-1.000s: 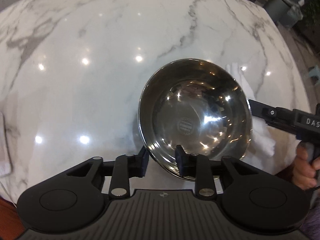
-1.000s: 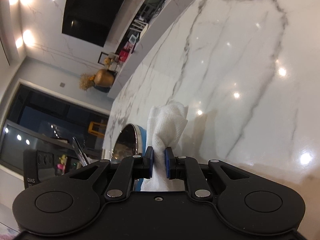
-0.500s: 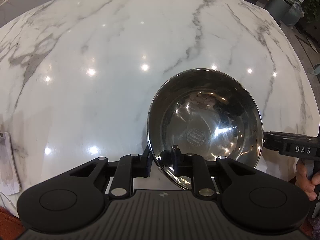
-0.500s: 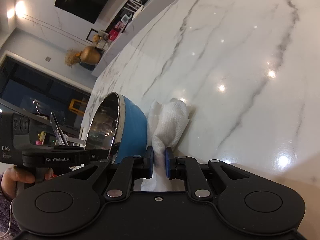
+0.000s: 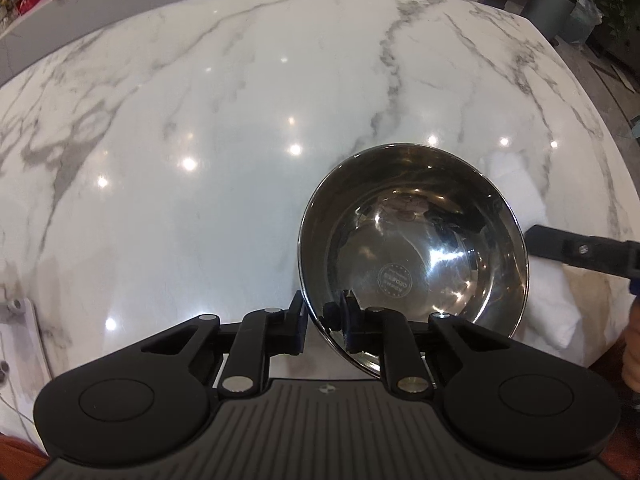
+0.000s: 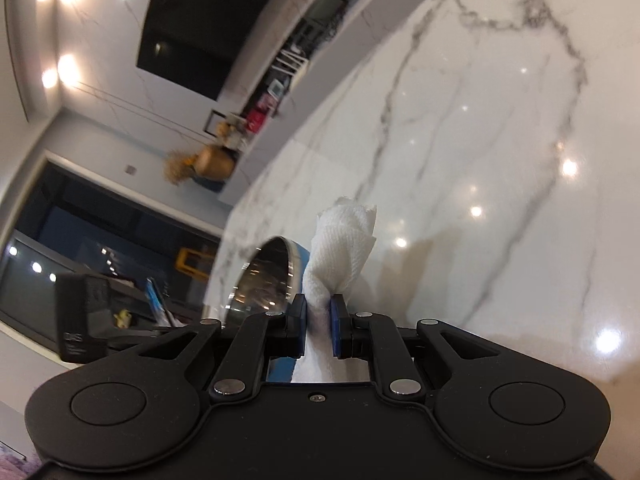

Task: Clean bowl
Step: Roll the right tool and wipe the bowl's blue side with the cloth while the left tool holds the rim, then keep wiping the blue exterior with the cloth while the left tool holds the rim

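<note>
A steel bowl (image 5: 416, 248) with a blue outside is tilted up off the marble table. My left gripper (image 5: 322, 322) is shut on its near rim, one finger inside, one outside. In the right wrist view the same bowl (image 6: 266, 276) shows edge-on at lower left. My right gripper (image 6: 318, 326) is shut on a bunched white paper towel (image 6: 344, 244), held just right of the bowl's rim. The towel (image 5: 548, 304) also shows behind the bowl in the left wrist view, under the right gripper's black finger (image 5: 580, 250).
White marble table (image 5: 240, 120) with grey veins spreads far and left. A white object (image 5: 16, 344) lies at its left edge. A person's hand (image 5: 632, 356) is at the right edge. Bins and plants (image 5: 560, 4) stand beyond the table's far right.
The bowl has been lifted and tilted in my left gripper. The right gripper has raised the towel off the table, and the bowl now looks smaller in its view.
</note>
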Motion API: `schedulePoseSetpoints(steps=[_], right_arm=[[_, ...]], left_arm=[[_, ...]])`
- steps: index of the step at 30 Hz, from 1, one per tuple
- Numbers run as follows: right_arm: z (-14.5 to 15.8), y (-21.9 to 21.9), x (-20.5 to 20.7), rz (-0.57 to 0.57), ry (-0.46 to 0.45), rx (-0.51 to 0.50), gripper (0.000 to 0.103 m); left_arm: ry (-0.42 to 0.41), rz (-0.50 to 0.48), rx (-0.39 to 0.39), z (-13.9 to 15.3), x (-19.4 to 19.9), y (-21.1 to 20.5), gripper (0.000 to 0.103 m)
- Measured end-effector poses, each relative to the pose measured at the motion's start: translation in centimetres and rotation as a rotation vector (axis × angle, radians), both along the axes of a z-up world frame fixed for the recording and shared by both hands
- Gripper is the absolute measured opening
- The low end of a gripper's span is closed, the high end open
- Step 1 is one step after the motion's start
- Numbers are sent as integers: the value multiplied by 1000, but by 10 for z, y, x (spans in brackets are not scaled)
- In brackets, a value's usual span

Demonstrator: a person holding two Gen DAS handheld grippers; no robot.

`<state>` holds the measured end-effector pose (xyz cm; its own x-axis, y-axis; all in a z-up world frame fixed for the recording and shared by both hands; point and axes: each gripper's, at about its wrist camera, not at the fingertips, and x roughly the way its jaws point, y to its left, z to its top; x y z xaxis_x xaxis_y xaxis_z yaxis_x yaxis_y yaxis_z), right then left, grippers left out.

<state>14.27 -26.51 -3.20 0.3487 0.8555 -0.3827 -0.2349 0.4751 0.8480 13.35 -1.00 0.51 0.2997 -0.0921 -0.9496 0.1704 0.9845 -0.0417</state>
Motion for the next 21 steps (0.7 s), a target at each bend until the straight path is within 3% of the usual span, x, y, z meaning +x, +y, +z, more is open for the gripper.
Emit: schedulePoseSetpoints(steps=[10, 14, 21], right_arm=[[-2, 16, 3, 29, 9, -66, 11], [-4, 23, 4, 44, 15, -101, 11], [-7, 31, 1, 81, 9, -139, 11]], left_arm=[[14, 23, -17, -3, 4, 4, 16], [50, 65, -46, -5, 1, 9, 25], [47, 95, -44, -1, -13, 15, 30]])
